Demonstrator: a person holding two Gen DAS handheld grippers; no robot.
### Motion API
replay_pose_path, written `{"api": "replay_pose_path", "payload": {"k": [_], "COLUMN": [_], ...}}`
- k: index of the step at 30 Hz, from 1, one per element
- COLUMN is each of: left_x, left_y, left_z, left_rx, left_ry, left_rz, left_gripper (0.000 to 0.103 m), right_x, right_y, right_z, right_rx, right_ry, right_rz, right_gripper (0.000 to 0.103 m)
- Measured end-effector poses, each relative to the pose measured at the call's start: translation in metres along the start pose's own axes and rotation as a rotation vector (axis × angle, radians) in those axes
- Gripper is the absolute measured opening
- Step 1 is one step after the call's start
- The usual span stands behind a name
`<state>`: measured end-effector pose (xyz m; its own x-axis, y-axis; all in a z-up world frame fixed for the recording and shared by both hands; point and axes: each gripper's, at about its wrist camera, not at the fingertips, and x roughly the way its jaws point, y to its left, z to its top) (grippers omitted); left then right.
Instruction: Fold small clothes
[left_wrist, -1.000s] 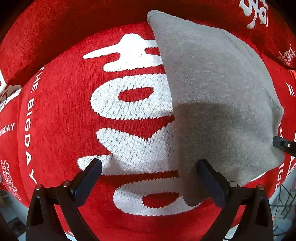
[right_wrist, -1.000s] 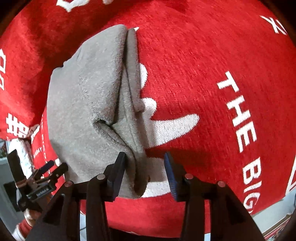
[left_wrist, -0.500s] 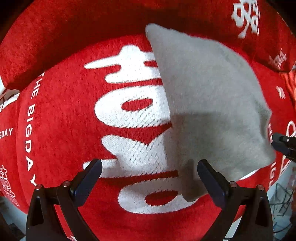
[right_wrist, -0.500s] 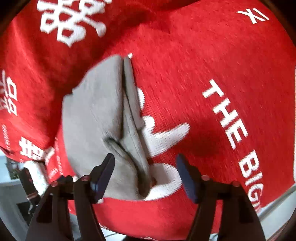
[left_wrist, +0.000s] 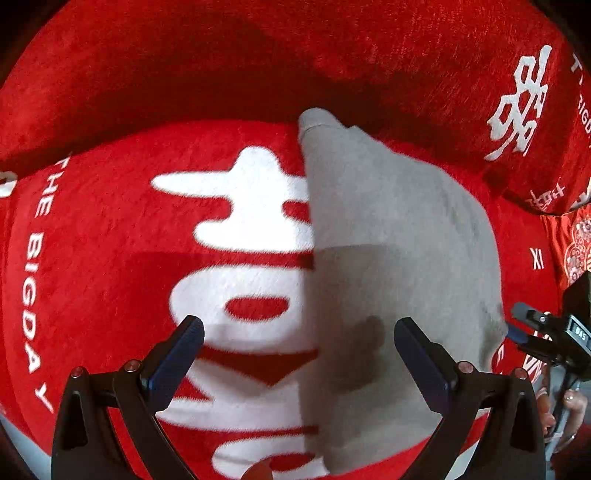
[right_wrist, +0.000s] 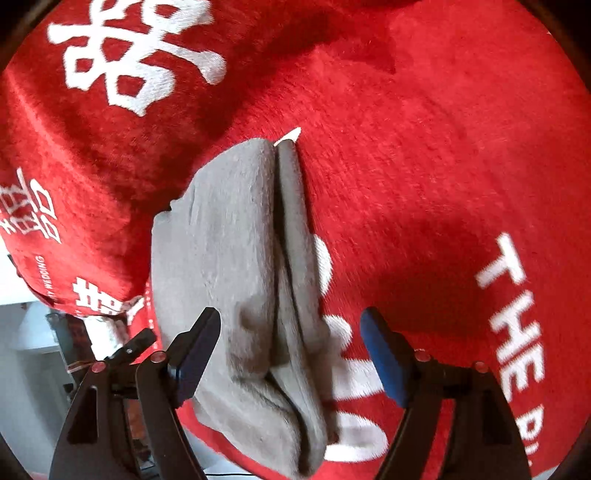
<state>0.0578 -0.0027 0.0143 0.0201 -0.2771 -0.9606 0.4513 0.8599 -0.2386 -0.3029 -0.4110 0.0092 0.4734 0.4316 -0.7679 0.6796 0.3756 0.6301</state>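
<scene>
Grey garment (right_wrist: 240, 280) folded, lying on red blanket (right_wrist: 424, 155). Left gripper (left_wrist: 297, 343) jaws wide apart, holding nothing. Right gripper (right_wrist: 290, 345) likewise, above fold edge. Risk: plush blanket drags cloth; layered edge springs open if nudged or half-pinched.

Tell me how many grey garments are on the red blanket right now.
1. A single folded grey garment lies on the red blanket, ahead of both open grippers, its layered fold edge showing in the right wrist view. Anything under it would be hidden.
</scene>
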Motion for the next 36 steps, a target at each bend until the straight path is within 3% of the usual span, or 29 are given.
{"api": "replay_pose_path", "payload": {"k": [5,10,13,20,22,23,24,27,29,31,36], "left_x": [0.016,0.037,0.051,0.064,0.067,0.068,0.066,0.062,0.055,0.042,0.018], "left_y": [-0.008,-0.005,-0.008,-0.025,-0.034,-0.039,-0.041,-0.043,-0.04,-0.028,-0.022], "left_z": [0.013,0.025,0.031,0.032,0.032,0.032,0.031,0.032,0.031,0.029,0.026], "left_rx": [-0.012,-0.076,-0.104,-0.075,-0.049,-0.037,-0.027,-0.019,-0.029,-0.028,0.005], "left_ry": [0.023,0.088,0.14,0.172,0.174,0.171,0.162,0.131,0.114,0.106,0.091], "left_rz": [-0.004,-0.092,-0.155,-0.208,-0.214,-0.215,-0.204,-0.188,-0.212,-0.24,-0.286], "left_gripper": [0.103,0.103,0.103,0.103,0.103,0.102,0.101,0.083,0.064,0.052,0.048], "right_x": [0.016,0.025,0.035,0.051,0.05,0.05,0.049,0.045,0.038,0.034,0.023], "right_y": [-0.002,0.005,0.019,0.031,0.028,0.028,0.027,0.029,0.032,0.04,0.06], "right_z": [0.015,0.025,0.027,0.031,0.032,0.032,0.032,0.029,0.027,0.024,0.014], "right_rx": [0.006,-0.027,-0.076,-0.071,-0.043,-0.044,-0.055,-0.072,-0.079,-0.071,-0.051], "right_ry": [0.064,0.112,0.146,0.166,0.164,0.164,0.165,0.157,0.149,0.145,0.127], "right_rz": [0.069,0.15,0.165,0.188,0.18,0.163,0.126,0.139,0.166,0.199,0.262], "right_gripper": [0.081,0.081,0.083,0.085,0.08,0.062,0.038,0.035,0.035,0.035,0.032]}}
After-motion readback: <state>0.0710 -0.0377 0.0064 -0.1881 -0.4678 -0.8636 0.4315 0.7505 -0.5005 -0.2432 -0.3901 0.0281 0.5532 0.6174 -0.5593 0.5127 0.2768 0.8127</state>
